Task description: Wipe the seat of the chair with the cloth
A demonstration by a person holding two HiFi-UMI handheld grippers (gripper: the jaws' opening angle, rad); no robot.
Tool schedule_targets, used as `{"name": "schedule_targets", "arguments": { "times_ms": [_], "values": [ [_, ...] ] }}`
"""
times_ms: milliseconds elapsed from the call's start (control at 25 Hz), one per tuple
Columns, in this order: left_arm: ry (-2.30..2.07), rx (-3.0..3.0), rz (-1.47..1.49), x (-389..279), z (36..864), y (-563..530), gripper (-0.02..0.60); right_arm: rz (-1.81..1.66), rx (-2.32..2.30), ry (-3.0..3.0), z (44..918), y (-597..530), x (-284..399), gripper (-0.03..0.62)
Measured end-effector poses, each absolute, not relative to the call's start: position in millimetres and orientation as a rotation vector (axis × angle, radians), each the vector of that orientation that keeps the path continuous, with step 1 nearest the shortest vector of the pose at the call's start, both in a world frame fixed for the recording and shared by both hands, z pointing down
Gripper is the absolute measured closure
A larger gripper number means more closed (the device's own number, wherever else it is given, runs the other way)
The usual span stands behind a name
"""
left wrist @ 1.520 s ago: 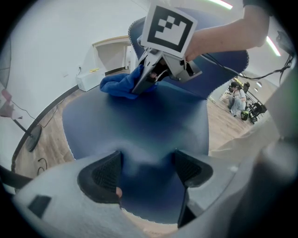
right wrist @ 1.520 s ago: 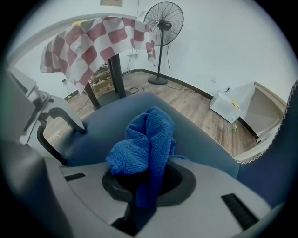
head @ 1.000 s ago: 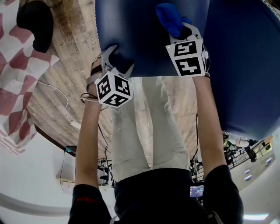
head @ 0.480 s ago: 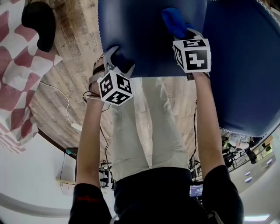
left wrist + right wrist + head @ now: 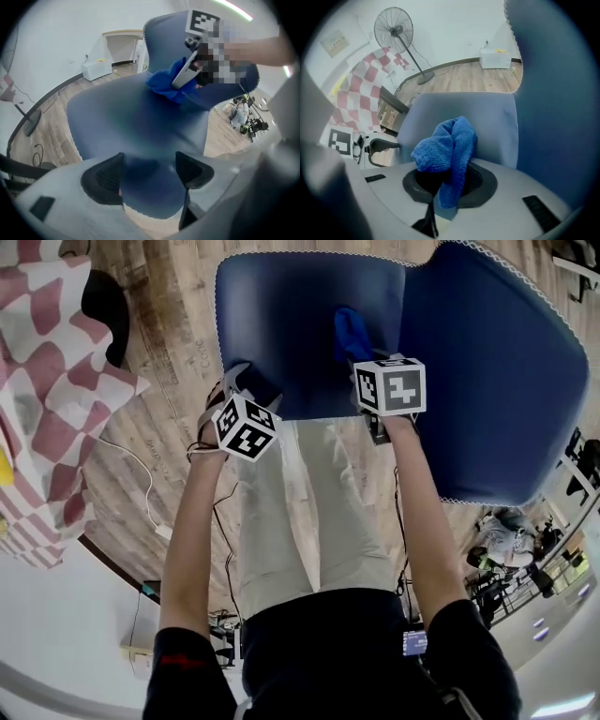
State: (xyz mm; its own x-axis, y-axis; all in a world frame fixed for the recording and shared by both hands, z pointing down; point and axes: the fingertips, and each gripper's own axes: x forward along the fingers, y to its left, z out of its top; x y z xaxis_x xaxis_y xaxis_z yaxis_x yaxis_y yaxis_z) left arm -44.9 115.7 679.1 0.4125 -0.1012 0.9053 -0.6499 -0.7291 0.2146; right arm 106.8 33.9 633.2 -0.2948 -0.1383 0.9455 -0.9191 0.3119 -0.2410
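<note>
1. My right gripper is clamped on the bunched blue cloth. The wad spills out past the pads and sits on the chair seat, at about 2 o'clock from the seat's middle in the head view.
2. My left gripper has its jaws apart and holds nothing. The seat's front edge lies in the gap at about 7 o'clock on the seat, and I can't tell whether the pads touch it.
3. Progress, as I judge it: the wipe is under way, with the cloth down on the seat. No streaks or dirt show, so I can't say which parts are done. I'd count the half toward 9 o'clock and the front strip as still to cover.
4. The seat is smooth dark blue with pale stitched edging, and the backrest rises at its 3 o'clock.
5. The room has a wood-plank floor, a red-and-white checked fabric at 9 o'clock, a standing fan and white walls.
</note>
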Motion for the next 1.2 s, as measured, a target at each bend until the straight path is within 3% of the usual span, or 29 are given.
{"name": "schedule_targets", "arguments": {
  "times_ms": [360, 560, 800, 960, 1200],
  "values": [
    [-0.68, 2.053, 1.143, -69.4, 581.4, 85.8, 0.227, 1.053, 1.042, -1.866, 549.3, 27.5, 92.2, 0.537],
    [-0.723, 2.102, 1.002, -63.0, 497.9, 73.9, 0.391, 0.937, 1.037, -1.966, 474.8, 25.8, 82.3, 0.536],
    [-0.966, 2.201, 0.824, -60.4, 384.0, 28.0, 0.498, 0.731, 1.087, -2.1, 364.9, -2.2, 84.8, 0.537],
    [-1.104, 2.261, 0.701, -64.7, 302.1, 6.1, 0.543, 0.62, 1.163, -2.188, 285.0, -26.9, 91.0, 0.537],
    [-1.265, 2.357, 0.56, -80.3, 184.9, -15.1, 0.555, 0.48, 1.241, -2.313, 179.5, -45.4, 86.8, 0.537]
  ]
}}
